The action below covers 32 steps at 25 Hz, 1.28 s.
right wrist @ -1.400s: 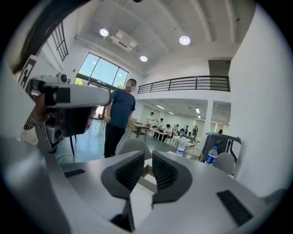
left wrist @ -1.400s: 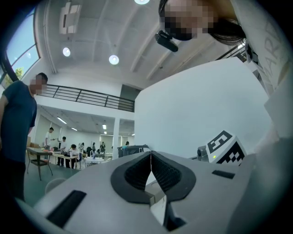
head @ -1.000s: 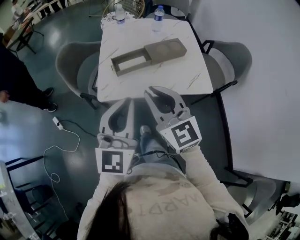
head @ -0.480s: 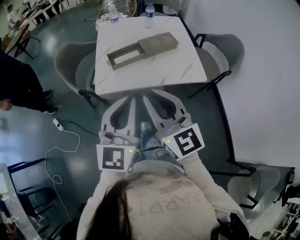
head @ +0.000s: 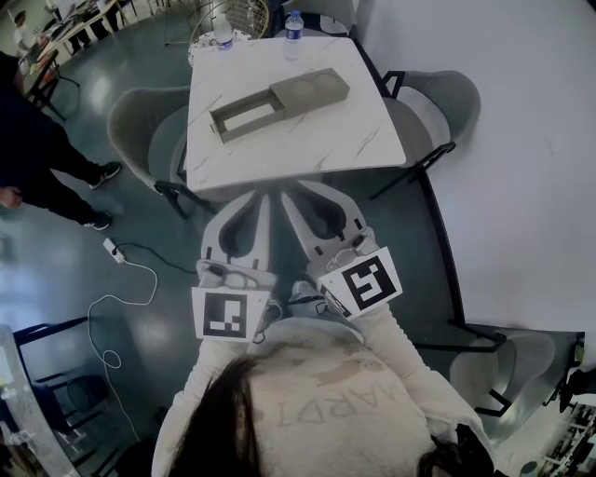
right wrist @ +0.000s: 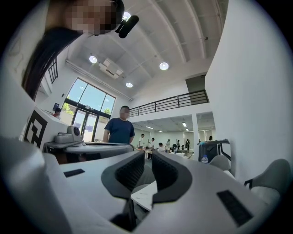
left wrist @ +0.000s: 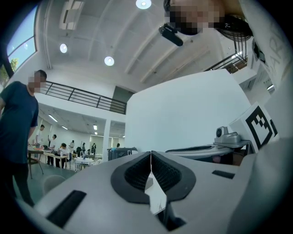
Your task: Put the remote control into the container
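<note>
On the white marble table (head: pixel 354 140) lies a long grey container (head: pixel 279 102), its tray (head: pixel 244 118) slid out to the left of its sleeve. No remote control shows in any view. Both grippers hang in front of the person's body, short of the table's near edge. My left gripper (head: pixel 256 196) (left wrist: pixel 150 153) has its pads pressed together with nothing between them. On the right gripper (head: pixel 307 188) (right wrist: pixel 147 155) a narrow gap separates the pads, and nothing is in it.
Two water bottles (head: pixel 222 31) (head: pixel 292 23) stand at the table's far edge. Grey chairs flank the table at left (head: pixel 140 121) and right (head: pixel 438 102). A bystander (head: pixel 37 158) stands at the left. A power strip with a white cable (head: pixel 114 250) lies on the floor.
The table has slid up and away in the head view, and both grippers sit slightly lower and closer to the body. The bystander has stepped further into view at left.
</note>
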Available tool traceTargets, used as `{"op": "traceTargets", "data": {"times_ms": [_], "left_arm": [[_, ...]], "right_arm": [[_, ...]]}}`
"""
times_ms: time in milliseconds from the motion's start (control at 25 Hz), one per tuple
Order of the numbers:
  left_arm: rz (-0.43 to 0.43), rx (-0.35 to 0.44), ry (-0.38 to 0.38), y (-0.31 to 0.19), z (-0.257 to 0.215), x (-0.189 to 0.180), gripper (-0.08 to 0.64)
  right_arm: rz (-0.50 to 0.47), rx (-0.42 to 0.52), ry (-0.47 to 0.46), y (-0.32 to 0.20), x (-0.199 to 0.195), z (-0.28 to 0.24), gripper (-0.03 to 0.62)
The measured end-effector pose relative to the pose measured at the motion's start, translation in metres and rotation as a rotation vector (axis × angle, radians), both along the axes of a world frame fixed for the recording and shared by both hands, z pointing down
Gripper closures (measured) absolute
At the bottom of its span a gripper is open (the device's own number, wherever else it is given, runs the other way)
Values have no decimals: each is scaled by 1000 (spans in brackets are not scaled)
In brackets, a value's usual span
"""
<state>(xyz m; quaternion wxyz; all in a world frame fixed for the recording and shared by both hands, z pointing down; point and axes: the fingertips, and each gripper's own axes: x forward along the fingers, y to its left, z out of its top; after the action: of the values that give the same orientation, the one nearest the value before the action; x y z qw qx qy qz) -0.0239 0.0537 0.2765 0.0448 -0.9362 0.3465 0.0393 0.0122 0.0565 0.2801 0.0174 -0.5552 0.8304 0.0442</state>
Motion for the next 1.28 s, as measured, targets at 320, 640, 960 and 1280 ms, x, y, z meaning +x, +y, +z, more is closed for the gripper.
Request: {"op": "traceTargets", "data": {"times_ms": [320,640,960,1280], "left_arm": [[-13,-7,-6,-8,-4,11,546],[-38,-10,-26,-18,-4,14,546],[-40,-8,-28,-26,-3,19,546],[-25,-1,-27,-32,-5,27,546]], "right_arm": [[-12,3,-30,-7,10,-4,556],[-35,9,-37,-19,11,-7,571],[-39,8,-31,-26,15,-7,577],[-38,10,-22,-31,21,-9,577]]}}
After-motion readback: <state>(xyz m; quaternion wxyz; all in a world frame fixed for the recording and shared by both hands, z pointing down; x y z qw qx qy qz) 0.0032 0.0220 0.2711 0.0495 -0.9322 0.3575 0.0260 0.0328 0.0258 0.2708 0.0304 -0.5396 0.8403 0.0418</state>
